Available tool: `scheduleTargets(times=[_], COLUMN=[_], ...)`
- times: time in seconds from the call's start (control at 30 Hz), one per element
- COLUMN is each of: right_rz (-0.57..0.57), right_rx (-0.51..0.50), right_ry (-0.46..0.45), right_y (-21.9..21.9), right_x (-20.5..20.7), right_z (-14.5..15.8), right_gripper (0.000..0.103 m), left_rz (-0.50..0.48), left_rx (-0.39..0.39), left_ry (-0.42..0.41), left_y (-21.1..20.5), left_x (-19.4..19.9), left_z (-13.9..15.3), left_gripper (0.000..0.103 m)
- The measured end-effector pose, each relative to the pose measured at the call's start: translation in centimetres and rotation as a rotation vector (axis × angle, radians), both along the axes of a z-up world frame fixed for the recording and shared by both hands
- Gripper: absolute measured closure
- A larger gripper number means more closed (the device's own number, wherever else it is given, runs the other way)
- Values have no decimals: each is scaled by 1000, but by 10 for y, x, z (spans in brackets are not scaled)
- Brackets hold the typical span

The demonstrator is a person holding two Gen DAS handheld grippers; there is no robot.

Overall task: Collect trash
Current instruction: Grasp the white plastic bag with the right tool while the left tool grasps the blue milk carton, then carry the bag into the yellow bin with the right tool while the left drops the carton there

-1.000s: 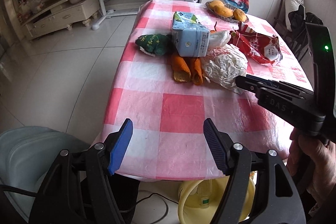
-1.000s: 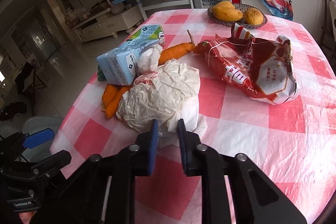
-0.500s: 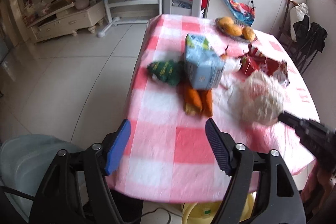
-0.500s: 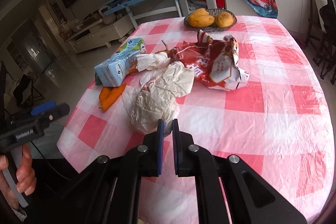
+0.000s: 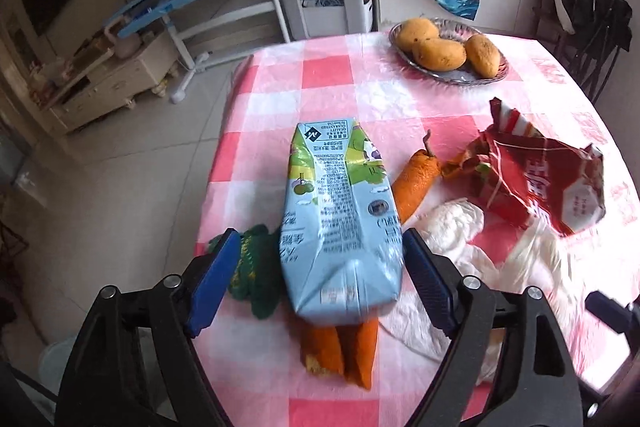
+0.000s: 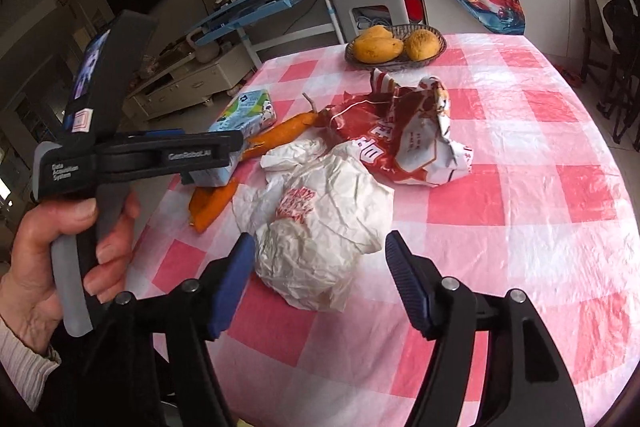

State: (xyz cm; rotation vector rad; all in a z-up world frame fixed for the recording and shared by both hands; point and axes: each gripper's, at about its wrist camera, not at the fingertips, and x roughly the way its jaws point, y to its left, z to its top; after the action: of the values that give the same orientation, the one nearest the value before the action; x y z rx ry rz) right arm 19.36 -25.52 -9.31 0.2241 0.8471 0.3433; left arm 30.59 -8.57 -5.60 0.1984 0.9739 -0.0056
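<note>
My right gripper (image 6: 320, 281) is opening: its jaws, pinched flat on an edge of the crumpled white paper bag (image 6: 316, 227) a second ago, now stand apart, and the bag lies on the checked tablecloth (image 6: 520, 187) between and just ahead of the pads, touching neither. It had been lifted half a second ago, so it has been set back down, not collected.

My left gripper (image 5: 316, 285) is wide open and has come forward over the pile, where a second ago it hung back at the near table edge. The blue drink carton (image 5: 340, 223) now lies between its pads, the right pad just beside the carton's wall; whether it touches I cannot tell.

Outward from the carton lie a green wrapper (image 5: 256, 267), orange peels (image 5: 340, 351) partly beneath it and the torn red snack bag (image 5: 536, 183). The fruit bowl (image 5: 452, 51) stands well apart.

I judge the carton to be the next pickup; every piece of trash remains on the table.
</note>
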Motion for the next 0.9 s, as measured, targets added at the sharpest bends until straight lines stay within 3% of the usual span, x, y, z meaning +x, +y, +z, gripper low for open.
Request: scheduleTargets(times=[0.03, 0.07, 0.13, 0.27, 0.3, 0.6, 0.9], right_rz=[1, 1, 9, 15, 14, -2, 24], right_rx=[5, 7, 15, 39, 38, 118, 150], right_ry=[1, 4, 23, 11, -5, -68, -69], right_y=[2, 4, 4, 0, -1, -17, -21], right_x=[3, 6, 10, 4, 2, -11, -54], right_z=[-2, -5, -9, -4, 0, 19, 34], right_gripper=[38, 41, 65, 80, 90, 92, 92], left_rz=[-5, -13, -17, -38, -38, -40, -60], left_rx=[-8, -14, -27, -86, -106, -331, -334], left_ry=[14, 25, 19, -39, -56, -178, -167], left_y=[0, -1, 0, 6, 9, 43, 44], left_x=[6, 10, 12, 0, -4, -77, -136], left_z=[-4, -8, -10, -3, 2, 38, 31], left_gripper=[33, 45, 46, 46, 46, 46, 46])
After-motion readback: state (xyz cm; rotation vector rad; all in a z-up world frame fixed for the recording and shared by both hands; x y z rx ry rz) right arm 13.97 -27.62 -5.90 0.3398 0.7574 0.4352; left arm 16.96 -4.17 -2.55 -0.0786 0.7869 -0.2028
